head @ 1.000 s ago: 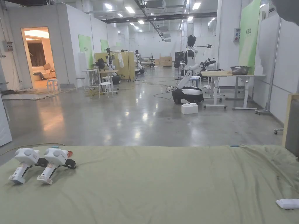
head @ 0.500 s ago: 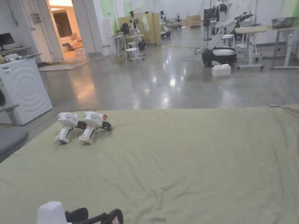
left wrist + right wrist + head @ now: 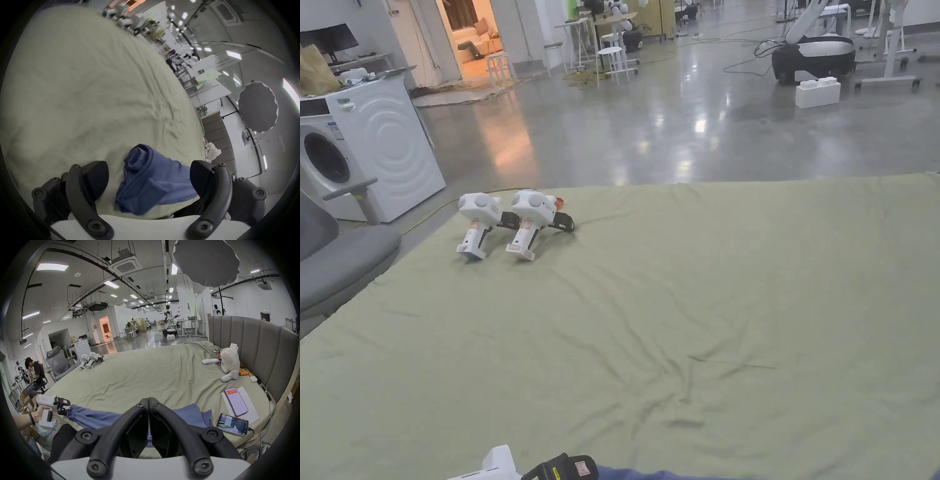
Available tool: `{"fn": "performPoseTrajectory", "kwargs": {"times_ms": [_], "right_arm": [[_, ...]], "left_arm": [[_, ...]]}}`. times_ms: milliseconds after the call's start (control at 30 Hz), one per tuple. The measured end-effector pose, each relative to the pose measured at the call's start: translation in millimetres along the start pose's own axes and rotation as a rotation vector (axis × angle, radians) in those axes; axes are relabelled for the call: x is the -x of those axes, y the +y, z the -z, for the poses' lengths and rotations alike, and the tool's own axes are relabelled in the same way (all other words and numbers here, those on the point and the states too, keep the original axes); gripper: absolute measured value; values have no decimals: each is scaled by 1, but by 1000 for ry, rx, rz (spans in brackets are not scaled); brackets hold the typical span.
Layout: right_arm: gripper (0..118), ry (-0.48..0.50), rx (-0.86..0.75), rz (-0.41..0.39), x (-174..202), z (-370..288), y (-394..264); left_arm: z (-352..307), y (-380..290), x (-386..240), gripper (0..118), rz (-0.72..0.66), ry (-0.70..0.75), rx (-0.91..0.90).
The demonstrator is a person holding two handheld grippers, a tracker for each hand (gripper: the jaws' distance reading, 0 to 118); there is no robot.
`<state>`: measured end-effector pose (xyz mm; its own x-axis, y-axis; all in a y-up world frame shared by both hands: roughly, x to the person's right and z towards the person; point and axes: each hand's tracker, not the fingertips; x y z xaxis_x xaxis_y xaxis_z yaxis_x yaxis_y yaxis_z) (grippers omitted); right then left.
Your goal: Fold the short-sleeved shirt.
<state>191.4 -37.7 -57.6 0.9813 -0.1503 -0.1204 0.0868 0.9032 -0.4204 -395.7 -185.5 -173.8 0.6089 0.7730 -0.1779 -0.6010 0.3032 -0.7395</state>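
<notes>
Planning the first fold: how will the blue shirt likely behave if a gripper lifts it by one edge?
The blue shirt lies bunched and rolled between the open left gripper, so it is probably floppy and would drape. It looks thin, likely light. The creased bedsheet may drag on it.

The head view looks down and forward across the green bed (image 3: 706, 300) toward the open hall floor. The left gripper view sits low and close over the bed's near edge, tilted sideways. The right gripper view faces level across the bed from the same edge. All three share the blue shirt (image 3: 97, 414).
</notes>
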Motion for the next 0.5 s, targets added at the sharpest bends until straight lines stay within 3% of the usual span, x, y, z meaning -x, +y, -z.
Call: {"fn": "performPoseTrajectory", "kwargs": {"times_ms": [133, 200, 233, 267, 500], "right_arm": [[0, -9, 13, -1, 1, 0, 0], [0, -10, 17, -1, 2, 0, 1], [0, -10, 19, -3, 3, 1, 1], [0, -12, 20, -7, 3, 0, 1], [0, -6, 40, -11, 4, 1, -1]], "left_arm": [[28, 2, 13, 101, -44, -97, -12], [30, 5, 16, 64, -98, -123, -19], [32, 4, 15, 33, -93, -96, -24], [37, 2, 13, 16, -87, -44, -15], [20, -4, -14, 4, -72, -18, -62]]}}
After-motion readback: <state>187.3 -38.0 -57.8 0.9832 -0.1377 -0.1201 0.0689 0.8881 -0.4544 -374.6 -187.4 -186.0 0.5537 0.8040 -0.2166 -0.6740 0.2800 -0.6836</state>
